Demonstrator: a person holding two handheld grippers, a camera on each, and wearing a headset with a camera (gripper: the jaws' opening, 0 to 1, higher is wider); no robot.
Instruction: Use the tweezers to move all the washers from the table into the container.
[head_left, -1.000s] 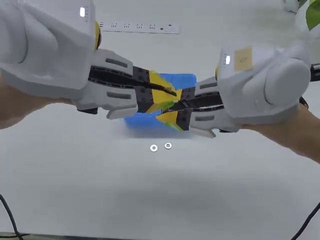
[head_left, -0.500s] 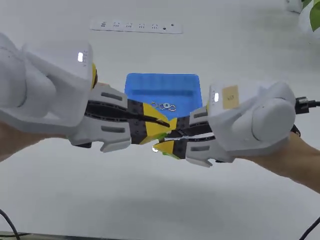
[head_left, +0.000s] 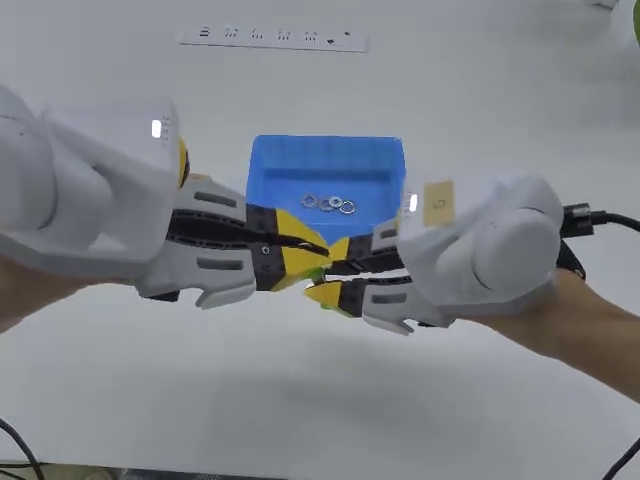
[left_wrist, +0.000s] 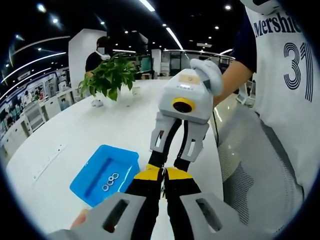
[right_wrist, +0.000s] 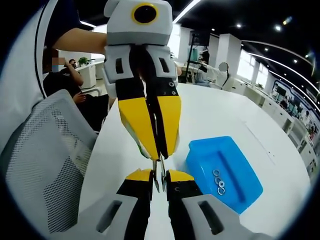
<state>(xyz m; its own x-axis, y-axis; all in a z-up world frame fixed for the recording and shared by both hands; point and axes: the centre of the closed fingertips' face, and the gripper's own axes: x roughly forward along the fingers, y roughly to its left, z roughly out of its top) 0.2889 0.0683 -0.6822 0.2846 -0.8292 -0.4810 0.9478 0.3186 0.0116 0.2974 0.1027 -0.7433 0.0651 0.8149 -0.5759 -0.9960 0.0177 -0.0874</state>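
Near: bare table (head_left: 300, 400), white, nothing on it that I can make out.

Mid: left gripper (head_left: 305, 258) and right gripper (head_left: 335, 285) meet tip to tip, low over the table, just on the near side of the container (head_left: 275, 165).
- Right gripper view: the left gripper's yellow jaws are clenched on the tweezers (right_wrist: 160, 180).
- The thin metal legs run on down between the right gripper's own jaws. These stand close on either side. Whether they press the legs: cannot tell.
- Washer at the tweezer tips: cannot tell, the grippers cover that spot.

Far: container is blue and open, with a small cluster of washers (head_left: 330, 204) lying on its floor. Power strip (head_left: 275, 38) beyond, well apart.

Judgement: mid-task, part of the load is delivered. The step in hand looks like a pick at the table.

Next move calls for:
- tips set astride a washer's edge
- a gentle squeeze
- a lift clear of the near rim, then release over the cluster
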